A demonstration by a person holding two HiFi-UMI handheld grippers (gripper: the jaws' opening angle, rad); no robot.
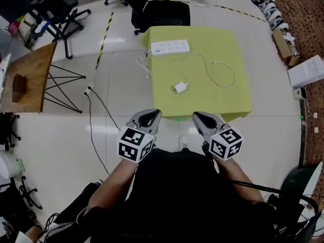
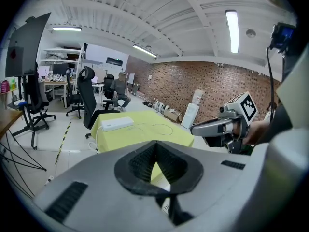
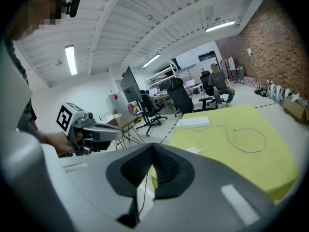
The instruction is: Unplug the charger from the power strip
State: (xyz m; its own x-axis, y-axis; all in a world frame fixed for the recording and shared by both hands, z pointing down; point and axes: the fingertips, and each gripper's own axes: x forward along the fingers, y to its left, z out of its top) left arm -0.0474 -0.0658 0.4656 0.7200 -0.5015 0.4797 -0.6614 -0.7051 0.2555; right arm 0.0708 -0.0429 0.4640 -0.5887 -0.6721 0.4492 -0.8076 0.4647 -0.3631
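A white power strip (image 1: pixel 170 47) lies at the far edge of the yellow-green table (image 1: pixel 202 103). A white charger (image 1: pixel 180 87) lies loose mid-table, apart from the strip, and a thin white cable (image 1: pixel 224 74) loops to its right. My left gripper (image 1: pixel 151 116) and right gripper (image 1: pixel 199 117) hover side by side just short of the table's near edge, both shut and empty. The left gripper view shows its shut tips (image 2: pixel 155 143), the strip (image 2: pixel 117 124) and the other gripper (image 2: pixel 200 128). In the right gripper view I see shut tips (image 3: pixel 153 145), the strip (image 3: pixel 193 123) and the charger (image 3: pixel 193 150).
A black office chair (image 1: pixel 162 11) stands behind the table. At the left are a wooden table (image 1: pixel 30 77) on black legs and a floor cable (image 1: pixel 93 115). A white box (image 1: pixel 306 70) and shoes line the right wall. A person sits far off (image 3: pixel 218 81).
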